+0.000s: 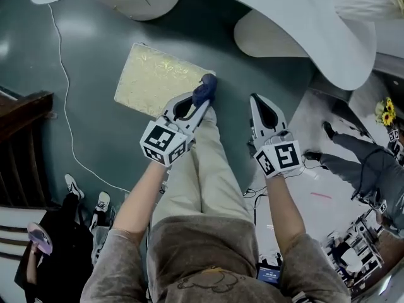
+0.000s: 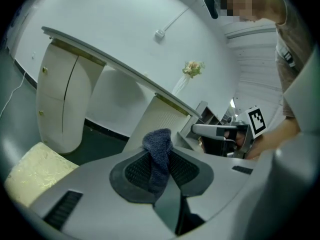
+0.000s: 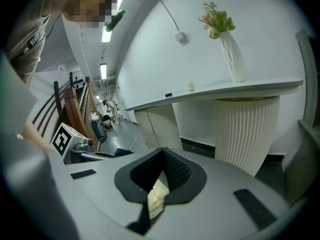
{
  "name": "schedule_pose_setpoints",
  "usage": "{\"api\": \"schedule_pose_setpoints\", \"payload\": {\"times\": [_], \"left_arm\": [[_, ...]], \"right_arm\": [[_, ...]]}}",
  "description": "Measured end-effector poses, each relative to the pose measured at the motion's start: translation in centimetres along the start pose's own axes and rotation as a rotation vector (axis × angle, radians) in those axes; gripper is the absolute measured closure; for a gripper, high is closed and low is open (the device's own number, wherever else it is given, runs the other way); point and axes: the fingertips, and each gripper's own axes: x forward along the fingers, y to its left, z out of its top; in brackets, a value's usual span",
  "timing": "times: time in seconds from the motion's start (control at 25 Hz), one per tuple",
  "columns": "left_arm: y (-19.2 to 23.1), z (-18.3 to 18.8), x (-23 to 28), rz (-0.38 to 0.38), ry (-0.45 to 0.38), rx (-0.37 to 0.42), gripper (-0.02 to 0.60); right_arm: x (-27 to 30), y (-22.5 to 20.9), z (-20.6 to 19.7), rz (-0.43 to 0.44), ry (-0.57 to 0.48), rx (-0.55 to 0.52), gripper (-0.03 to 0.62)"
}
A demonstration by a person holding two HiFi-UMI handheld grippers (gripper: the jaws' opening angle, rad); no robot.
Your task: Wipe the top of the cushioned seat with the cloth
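At the cushioned seat's [image 1: 158, 81] far right corner, left gripper [image 1: 201, 105] clamps the cloth [image 1: 206, 88]; right gripper's [image 1: 256, 101] jaws meet, empty. Head view alone shows the whole seat.

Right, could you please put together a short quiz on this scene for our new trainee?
1. Which gripper grips the blue cloth? A) left B) right
2. True or false: the cloth lies spread flat on the cushioned seat.
3. How do the jaws of the right gripper stand?
Key: 1 A, the left gripper; 2 false, it is bunched between the jaws; 3 together, holding nothing.
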Motion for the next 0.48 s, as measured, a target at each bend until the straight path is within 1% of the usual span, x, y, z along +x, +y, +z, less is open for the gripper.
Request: {"api": "schedule_pose_setpoints", "payload": {"times": [0.16, 0.28, 0.4, 0.48], "left_arm": [[-0.7, -2.8, 3.1, -0.047, 0.032, -0.003, 0.486], [-0.8, -4.6, 4.9, -0.067, 0.052, -0.004, 0.486], [-0.5, -6.1, 6.5, -0.064, 0.075, 0.004, 0.486], [0.2, -7.0, 7.5, -0.048, 0.088, 0.008, 0.486]], "right_arm": [[-0.3, -1.7, -1.4, -0.024, 0.005, 0.009, 0.595], [-0.7, -2.7, -2.2, -0.045, 0.011, 0.025, 0.595], [-1.2, -3.3, -2.9, -0.063, 0.014, 0.046, 0.595], [-1.3, -3.7, -3.3, -0.070, 0.018, 0.056, 0.595]]}}
